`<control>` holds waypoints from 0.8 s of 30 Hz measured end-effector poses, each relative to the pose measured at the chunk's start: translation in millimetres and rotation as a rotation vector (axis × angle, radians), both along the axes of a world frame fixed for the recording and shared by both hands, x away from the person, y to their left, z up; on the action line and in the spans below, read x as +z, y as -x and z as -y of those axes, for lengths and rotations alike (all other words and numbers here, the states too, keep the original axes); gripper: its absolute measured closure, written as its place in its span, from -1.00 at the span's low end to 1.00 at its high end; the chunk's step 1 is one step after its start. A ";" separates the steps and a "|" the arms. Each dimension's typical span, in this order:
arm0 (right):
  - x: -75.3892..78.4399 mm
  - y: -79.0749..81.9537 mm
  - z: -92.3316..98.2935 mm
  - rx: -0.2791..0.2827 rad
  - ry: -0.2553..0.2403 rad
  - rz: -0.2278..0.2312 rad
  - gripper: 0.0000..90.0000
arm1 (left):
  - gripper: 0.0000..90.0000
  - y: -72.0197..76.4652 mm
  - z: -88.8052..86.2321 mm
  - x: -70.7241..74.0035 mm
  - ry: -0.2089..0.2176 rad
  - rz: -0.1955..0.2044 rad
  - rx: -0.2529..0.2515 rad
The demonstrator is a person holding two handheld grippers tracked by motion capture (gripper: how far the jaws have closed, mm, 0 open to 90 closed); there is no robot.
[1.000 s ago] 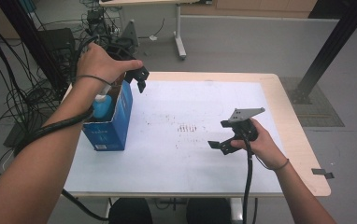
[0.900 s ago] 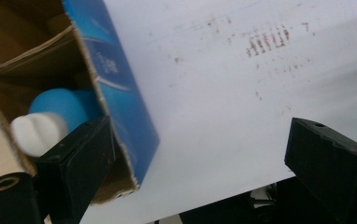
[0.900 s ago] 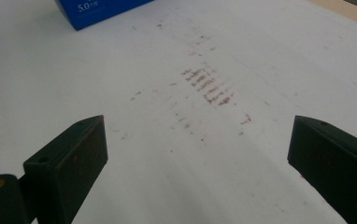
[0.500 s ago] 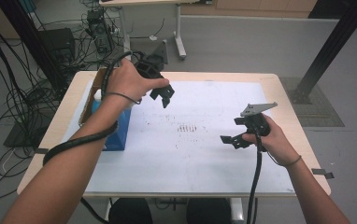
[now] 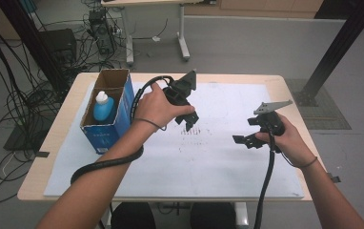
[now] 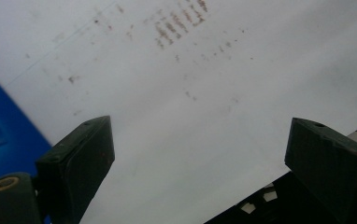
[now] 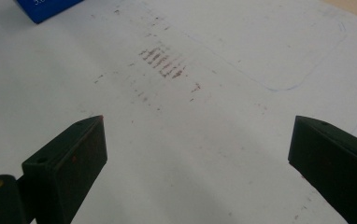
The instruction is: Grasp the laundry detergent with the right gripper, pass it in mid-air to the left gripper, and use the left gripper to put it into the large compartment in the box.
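Since the earlier frame we record the left gripper (image 5: 187, 119) moved right, off the blue box (image 5: 106, 129) to frame centre, jaws apart and empty; the bottle (image 5: 104, 107) stands upright inside that box, left of it, well apart from the open right gripper (image 5: 245, 140).

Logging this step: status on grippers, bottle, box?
Left gripper open, empty, over the sheet. Right gripper open, empty. Bottle upright in box. Nothing in the way.
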State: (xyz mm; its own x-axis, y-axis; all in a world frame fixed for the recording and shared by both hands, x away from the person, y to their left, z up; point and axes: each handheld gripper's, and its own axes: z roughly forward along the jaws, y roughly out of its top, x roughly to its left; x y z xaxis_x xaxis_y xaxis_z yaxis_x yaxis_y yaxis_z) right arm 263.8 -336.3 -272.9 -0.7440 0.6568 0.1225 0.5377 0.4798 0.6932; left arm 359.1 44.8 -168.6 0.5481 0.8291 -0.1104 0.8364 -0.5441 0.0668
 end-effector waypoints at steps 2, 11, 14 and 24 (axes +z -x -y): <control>1.0 0.0 1.0 -0.001 0.005 -0.002 -0.90 | -0.81 1.3 4.1 -5.6 -0.002 -0.004 -0.012; 2.8 -0.5 2.3 -0.008 0.019 -0.005 -0.90 | -0.81 4.1 14.0 -29.9 0.015 -0.034 -0.025; 2.7 -1.0 2.2 -0.010 0.020 -0.005 -0.90 | -0.81 4.5 16.1 -34.2 0.011 -0.042 -0.033; 3.6 -1.3 1.2 -0.012 0.018 -0.002 -0.90 | -0.81 3.4 15.2 -39.8 0.014 -0.053 -0.034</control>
